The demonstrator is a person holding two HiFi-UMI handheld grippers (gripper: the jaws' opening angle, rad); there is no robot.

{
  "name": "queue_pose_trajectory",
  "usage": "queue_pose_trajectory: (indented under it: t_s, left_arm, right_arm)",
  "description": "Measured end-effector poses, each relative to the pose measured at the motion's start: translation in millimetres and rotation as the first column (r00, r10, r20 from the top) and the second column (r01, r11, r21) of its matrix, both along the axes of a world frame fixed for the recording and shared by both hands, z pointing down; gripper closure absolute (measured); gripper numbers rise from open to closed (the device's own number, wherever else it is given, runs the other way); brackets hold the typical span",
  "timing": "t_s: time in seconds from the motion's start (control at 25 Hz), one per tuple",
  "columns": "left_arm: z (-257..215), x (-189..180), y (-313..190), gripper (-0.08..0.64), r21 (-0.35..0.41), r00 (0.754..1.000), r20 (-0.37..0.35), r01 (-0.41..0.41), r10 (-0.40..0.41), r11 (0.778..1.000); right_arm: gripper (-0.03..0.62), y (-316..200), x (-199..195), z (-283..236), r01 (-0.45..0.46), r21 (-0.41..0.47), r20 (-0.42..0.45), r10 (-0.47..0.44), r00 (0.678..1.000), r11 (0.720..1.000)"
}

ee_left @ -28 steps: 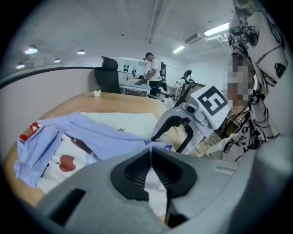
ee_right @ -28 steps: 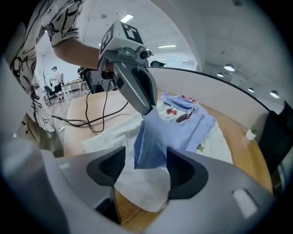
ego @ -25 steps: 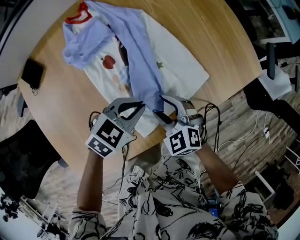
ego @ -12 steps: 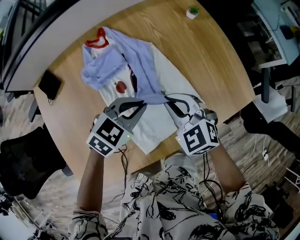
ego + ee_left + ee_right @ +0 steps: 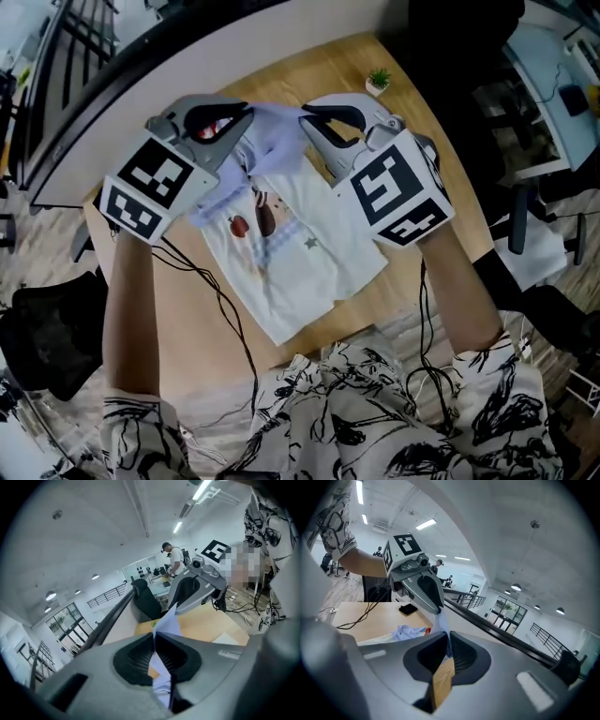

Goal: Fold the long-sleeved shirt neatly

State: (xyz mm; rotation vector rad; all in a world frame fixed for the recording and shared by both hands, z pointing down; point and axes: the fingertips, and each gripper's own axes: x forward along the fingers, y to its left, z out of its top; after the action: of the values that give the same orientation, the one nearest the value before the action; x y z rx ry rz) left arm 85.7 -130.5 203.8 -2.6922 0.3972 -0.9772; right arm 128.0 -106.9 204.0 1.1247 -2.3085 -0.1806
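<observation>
A white long-sleeved shirt (image 5: 305,267) with printed pictures lies spread on the round wooden table (image 5: 183,309). Its light blue sleeve (image 5: 275,131) is lifted off the shirt and stretched between both grippers, high above the table's far side. My left gripper (image 5: 241,112) is shut on one part of the sleeve, and the blue cloth (image 5: 164,625) shows pinched between its jaws. My right gripper (image 5: 312,116) is shut on the sleeve a short way to the right, with cloth (image 5: 443,623) running up out of its jaws. A bunched blue part (image 5: 407,632) lies by the red collar.
A small potted plant (image 5: 379,80) stands at the table's far right edge. A black flat object (image 5: 408,609) lies on the table. Cables (image 5: 217,302) trail over the near edge. A black chair (image 5: 42,328) stands left of the table, with a railing beyond the far side.
Both grippers rose and moved from the shirt's near hem toward the far side, lifting the blue sleeve. The right jaws closed on the sleeve.
</observation>
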Motion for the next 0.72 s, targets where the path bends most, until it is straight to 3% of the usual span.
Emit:
queue_pose_trajectory:
  t_s: [0.36, 0.72]
  left_arm:
    - [-76, 75, -93, 0.534, 0.144, 1.000, -0.008, -0.014, 0.016, 0.990]
    - [-91, 157, -170, 0.534, 0.166, 0.997, -0.055, -0.040, 0.050, 0.985]
  right_arm:
    - [0.568, -83, 71, -73, -0.078, 0.077, 0.083, 0.071, 0.994, 0.994]
    - [0.567, -155, 149, -83, -0.182, 0.090, 0.096, 0.173, 0.980, 0.979]
